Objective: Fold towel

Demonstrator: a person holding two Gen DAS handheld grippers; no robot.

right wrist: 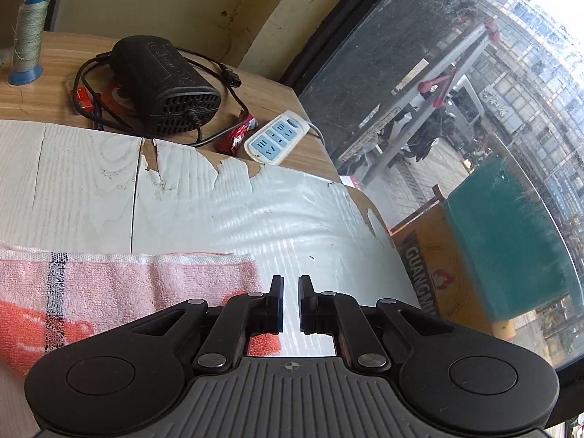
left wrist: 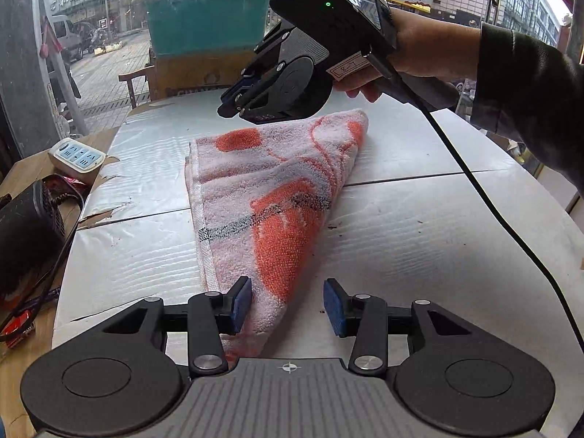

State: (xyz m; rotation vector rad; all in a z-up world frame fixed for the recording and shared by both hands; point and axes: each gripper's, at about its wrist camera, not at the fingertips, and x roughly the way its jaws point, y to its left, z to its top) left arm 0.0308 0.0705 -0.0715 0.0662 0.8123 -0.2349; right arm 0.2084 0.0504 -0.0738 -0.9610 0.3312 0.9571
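Note:
A pink and orange towel (left wrist: pixel 270 197) lies folded in a long strip on the white table (left wrist: pixel 419 255). My left gripper (left wrist: pixel 287 306) is open, its blue pads on either side of the towel's near end, just above it. My right gripper (left wrist: pixel 237 104) hovers over the towel's far end, empty. In the right wrist view the right gripper (right wrist: pixel 291 303) has its jaws nearly closed with a narrow gap and nothing between them; the towel's corner (right wrist: pixel 204 273) lies just to its left.
At the table's left edge stand a white power strip (left wrist: pixel 76 157), a black adapter (left wrist: pixel 25 230) with cables, and red wrappers. The right gripper's black cable (left wrist: pixel 485 197) trails across the table's right side. A thread spool (right wrist: pixel 27 33) stands behind. A window is beyond.

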